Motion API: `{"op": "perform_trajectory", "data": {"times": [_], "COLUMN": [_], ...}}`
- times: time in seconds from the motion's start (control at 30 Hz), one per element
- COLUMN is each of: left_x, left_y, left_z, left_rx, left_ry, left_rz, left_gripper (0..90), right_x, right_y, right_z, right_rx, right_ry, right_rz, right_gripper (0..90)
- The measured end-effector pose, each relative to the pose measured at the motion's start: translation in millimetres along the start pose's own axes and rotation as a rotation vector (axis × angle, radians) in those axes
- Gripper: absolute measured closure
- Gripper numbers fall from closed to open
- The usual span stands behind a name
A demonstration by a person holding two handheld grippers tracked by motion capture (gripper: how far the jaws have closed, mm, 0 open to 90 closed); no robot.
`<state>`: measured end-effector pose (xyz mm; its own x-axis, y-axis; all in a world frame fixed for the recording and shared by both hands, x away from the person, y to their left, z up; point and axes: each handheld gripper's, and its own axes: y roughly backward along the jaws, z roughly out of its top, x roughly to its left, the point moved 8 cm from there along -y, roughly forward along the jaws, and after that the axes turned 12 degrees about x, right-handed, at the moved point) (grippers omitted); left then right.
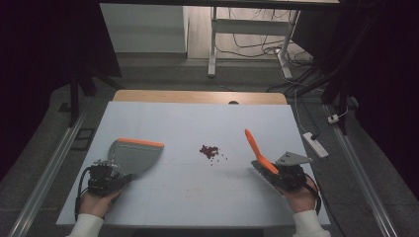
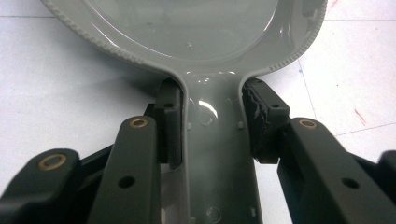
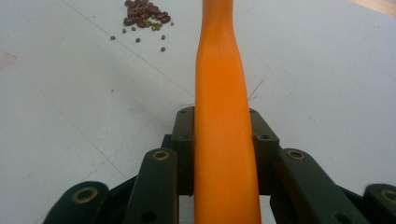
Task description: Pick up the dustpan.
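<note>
Hands, two, at the near edge of the desk point(image 1: 197, 118), high view. Left hand point(image 1: 96, 201) carries the left gripper point(image 1: 106, 178), jaws closed on the handle of a grey dustpan point(image 1: 134, 154) with an orange front lip; pan lies flat on the white desk top, lip pointing away and to the right. Right hand point(image 1: 298, 198) carries the right gripper point(image 1: 286, 174), topped by a grey three-cornered plate, jaws closed on an orange brush handle point(image 1: 258, 148) that angles up and away to the left. Small heap of dark red beans point(image 1: 209, 151) sits mid-desk, between the two tools and apart from both, a few strays beside it.

Left gripper view: jaws narrow, pads pressed against both sides of the dustpan point(image 2: 196, 32) neck, pan bowl ahead on the white surface.

Right gripper view: jaws narrow, clamped on either side of the brush handle point(image 3: 222, 116); beans point(image 3: 144, 14), red with some small greenish ones, far ahead to the left.
</note>
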<state>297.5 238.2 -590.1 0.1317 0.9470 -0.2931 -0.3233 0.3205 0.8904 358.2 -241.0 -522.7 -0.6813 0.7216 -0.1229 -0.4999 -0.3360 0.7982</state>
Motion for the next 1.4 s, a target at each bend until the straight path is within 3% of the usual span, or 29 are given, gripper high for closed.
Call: {"op": "perform_trajectory", "data": {"times": [0.23, 0.4, 0.6, 0.77, 0.97, 1.17, 1.4], "left_x": [0.6, 1.2, 3.4, 2.3, 2.2, 1.2, -1.4], "left_y": [0.8, 5.0, 7.0, 9.6, 10.2, 15.5, 14.7], "left_z": [0.9, 3.8, 4.4, 6.0, 6.5, 8.0, 9.3], "left_rx": [-0.012, -0.053, -0.066, -0.091, -0.095, -0.129, -0.132], "left_ry": [-0.015, -0.037, -0.051, -0.101, -0.116, -0.178, -0.223], "left_rz": [-0.032, -0.059, -0.068, -0.095, -0.096, -0.109, -0.111], "left_gripper": [62.4, 62.4, 62.4, 62.4, 62.4, 62.4, 62.4], "right_x": [0.8, 0.7, 1.2, 1.7, 1.7, 0.7, 0.0], "right_y": [0.5, 0.6, 2.2, 3.1, 3.6, 4.3, 5.0], "right_z": [0.4, 0.8, 1.9, 3.3, 3.7, 4.1, 5.9], "right_rx": [0.001, -0.004, -0.009, -0.016, -0.019, -0.022, -0.028], "right_ry": [0.001, 0.000, -0.001, 0.004, 0.005, 0.003, 0.001], "right_rz": [-0.002, -0.004, -0.004, -0.007, -0.010, -0.014, -0.015], "right_gripper": [70.0, 70.0, 70.0, 70.0, 70.0, 70.0, 70.0]}}
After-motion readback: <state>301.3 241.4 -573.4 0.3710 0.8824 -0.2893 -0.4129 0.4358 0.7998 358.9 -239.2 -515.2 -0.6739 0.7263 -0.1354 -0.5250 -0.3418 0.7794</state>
